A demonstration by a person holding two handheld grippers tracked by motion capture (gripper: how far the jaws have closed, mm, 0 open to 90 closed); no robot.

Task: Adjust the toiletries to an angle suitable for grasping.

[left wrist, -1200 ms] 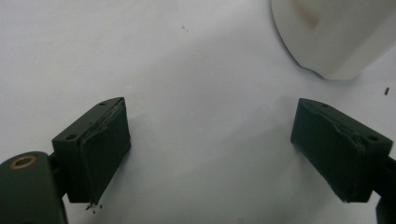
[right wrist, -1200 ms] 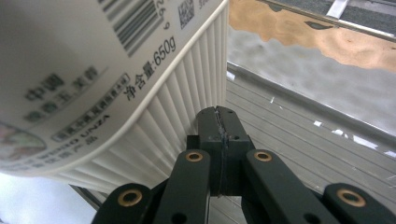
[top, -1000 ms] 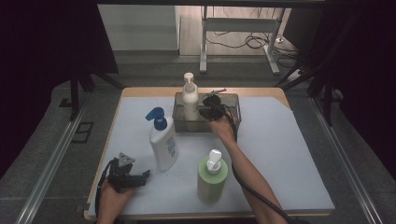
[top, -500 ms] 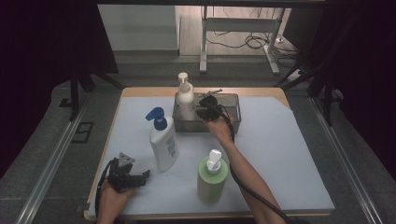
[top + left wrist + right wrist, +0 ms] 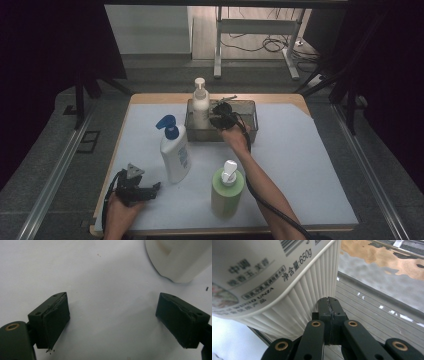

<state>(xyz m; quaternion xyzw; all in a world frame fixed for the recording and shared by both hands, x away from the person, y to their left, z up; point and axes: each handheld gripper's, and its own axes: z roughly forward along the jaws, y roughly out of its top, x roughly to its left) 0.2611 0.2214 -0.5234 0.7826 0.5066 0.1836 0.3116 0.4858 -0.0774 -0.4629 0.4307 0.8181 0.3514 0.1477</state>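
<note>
**Nudging the cream pump bottle inside the metal tray**

Looking down from the high view, we find our right gripper (image 5: 220, 118) reaching into the grey metal tray (image 5: 248, 131) at the far middle of the table, with the cream pump bottle (image 5: 201, 106) just to its left, at the tray's left end. That is the relation our coming move turns on: the bottle stands upright, long axis vertical, touching or nearly touching the gripper's left flank. In the right gripper view the jaws are pressed together on nothing, their tips beside the bottle's ribbed plastic wall (image 5: 294, 302), so any push would go sideways against the ribs.

Our left gripper (image 5: 136, 189) rests far off at the near left corner, jaws spread wide over the white table cover (image 5: 105, 290). The right hand is clearly nearer.

A white bottle with a blue pump (image 5: 174, 150) and a green bottle (image 5: 226, 194), both smooth plastic, stand between.
</note>
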